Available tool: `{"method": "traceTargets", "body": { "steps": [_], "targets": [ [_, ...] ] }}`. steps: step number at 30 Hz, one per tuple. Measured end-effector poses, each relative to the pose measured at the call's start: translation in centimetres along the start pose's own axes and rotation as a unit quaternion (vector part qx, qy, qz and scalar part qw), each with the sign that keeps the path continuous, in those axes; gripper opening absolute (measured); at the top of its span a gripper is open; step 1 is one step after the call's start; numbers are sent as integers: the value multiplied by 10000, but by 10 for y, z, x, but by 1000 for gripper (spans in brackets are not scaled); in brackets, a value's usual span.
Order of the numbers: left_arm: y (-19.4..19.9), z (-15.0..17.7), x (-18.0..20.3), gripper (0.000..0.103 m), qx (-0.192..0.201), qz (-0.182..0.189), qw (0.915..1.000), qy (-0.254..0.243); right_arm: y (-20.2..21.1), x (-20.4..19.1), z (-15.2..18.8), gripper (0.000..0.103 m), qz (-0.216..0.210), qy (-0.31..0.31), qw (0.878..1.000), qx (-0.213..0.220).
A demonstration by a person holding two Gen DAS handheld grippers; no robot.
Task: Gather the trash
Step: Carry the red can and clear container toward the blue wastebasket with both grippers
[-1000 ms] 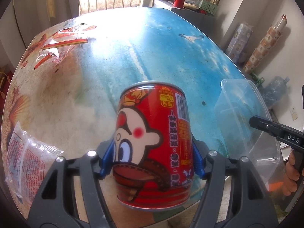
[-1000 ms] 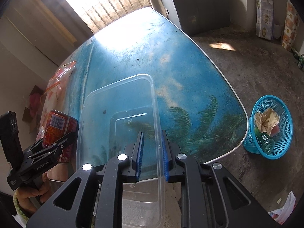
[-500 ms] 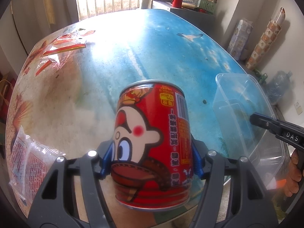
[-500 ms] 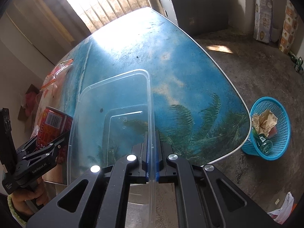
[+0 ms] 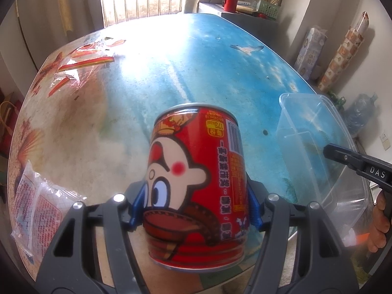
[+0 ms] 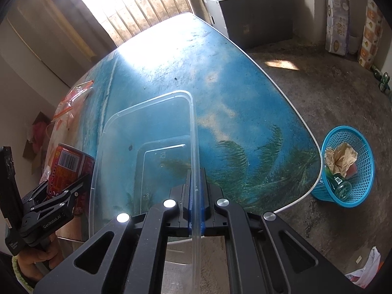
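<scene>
Can: we see the red can pinched between our left gripper's blue fingers, held upright above the near edge of the bench; in the right wrist view it shows just left of the tub.
Tub: our right gripper has its fingers pressed onto the right wall of the clear plastic tub, which sits at the bench's near right corner.
Wrappers: a printed packet lies at the near left, and red-striped clear wrappers lie far left, well apart from the can.
Floor: we note a blue basket holding crumpled paper, beside the bench corner.
</scene>
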State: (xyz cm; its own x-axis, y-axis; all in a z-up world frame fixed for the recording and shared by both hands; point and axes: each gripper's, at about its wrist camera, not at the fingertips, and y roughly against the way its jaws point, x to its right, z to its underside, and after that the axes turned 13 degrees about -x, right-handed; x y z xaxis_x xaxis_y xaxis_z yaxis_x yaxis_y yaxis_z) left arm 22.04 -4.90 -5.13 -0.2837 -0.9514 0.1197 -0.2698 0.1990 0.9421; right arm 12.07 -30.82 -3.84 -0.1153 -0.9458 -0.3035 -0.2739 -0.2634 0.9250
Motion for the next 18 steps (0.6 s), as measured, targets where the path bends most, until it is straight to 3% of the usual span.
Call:
{"method": "traceTargets", "body": {
  "steps": [18],
  "targets": [
    [13,4,1,62,103,-48,9999,-26,2,0,0,4,-43,-3,10000,8]
  ]
}}
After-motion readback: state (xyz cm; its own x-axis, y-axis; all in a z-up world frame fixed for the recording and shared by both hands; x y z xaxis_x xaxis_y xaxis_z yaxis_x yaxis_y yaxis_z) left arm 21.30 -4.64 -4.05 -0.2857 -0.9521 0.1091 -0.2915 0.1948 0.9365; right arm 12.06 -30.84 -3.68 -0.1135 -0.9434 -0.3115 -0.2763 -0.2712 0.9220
